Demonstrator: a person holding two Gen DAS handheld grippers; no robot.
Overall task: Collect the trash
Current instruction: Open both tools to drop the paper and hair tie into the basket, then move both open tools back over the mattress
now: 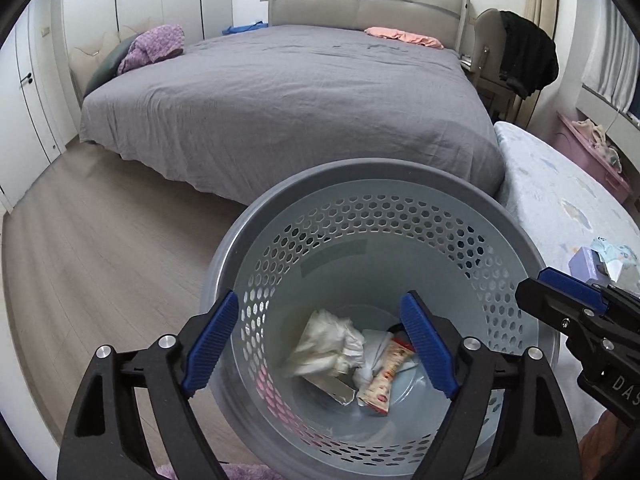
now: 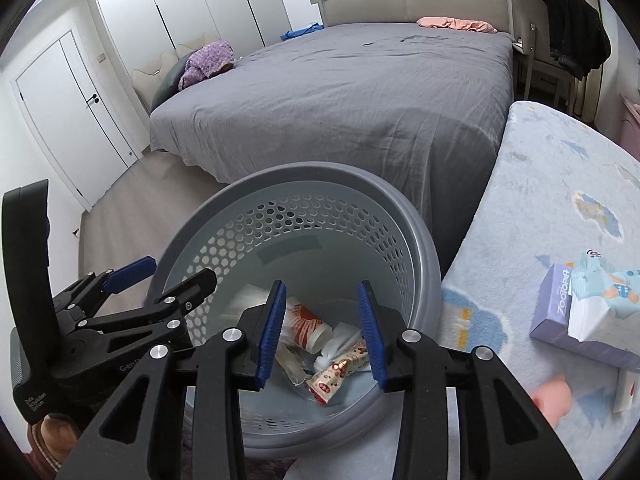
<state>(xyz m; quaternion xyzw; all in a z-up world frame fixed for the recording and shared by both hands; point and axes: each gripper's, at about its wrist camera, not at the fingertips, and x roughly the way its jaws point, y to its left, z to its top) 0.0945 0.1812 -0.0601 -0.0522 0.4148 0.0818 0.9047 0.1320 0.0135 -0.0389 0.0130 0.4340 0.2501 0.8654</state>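
Note:
A grey perforated trash basket (image 1: 400, 184) stands on the floor in front of the bed; it also shows in the right wrist view (image 2: 424, 236). Inside lie crumpled white tissue (image 1: 332, 344), a red-and-cream snack wrapper (image 1: 384, 380) (image 2: 340, 372) and a small cup (image 2: 308, 324). My left gripper (image 1: 320, 340) is open and empty, held over the basket's mouth. My right gripper (image 2: 322, 328) is open and empty, also over the basket. The right gripper's tip shows in the left wrist view (image 1: 560, 304), and the left gripper in the right wrist view (image 2: 160, 280).
A big bed with a grey sheet (image 1: 300, 92) lies behind the basket. A light blue patterned mat (image 2: 560, 208) at the right holds a purple tissue box (image 2: 576, 312). A chair with a black garment (image 1: 524, 52) stands at the back right. White wardrobe doors (image 2: 72, 108) at left.

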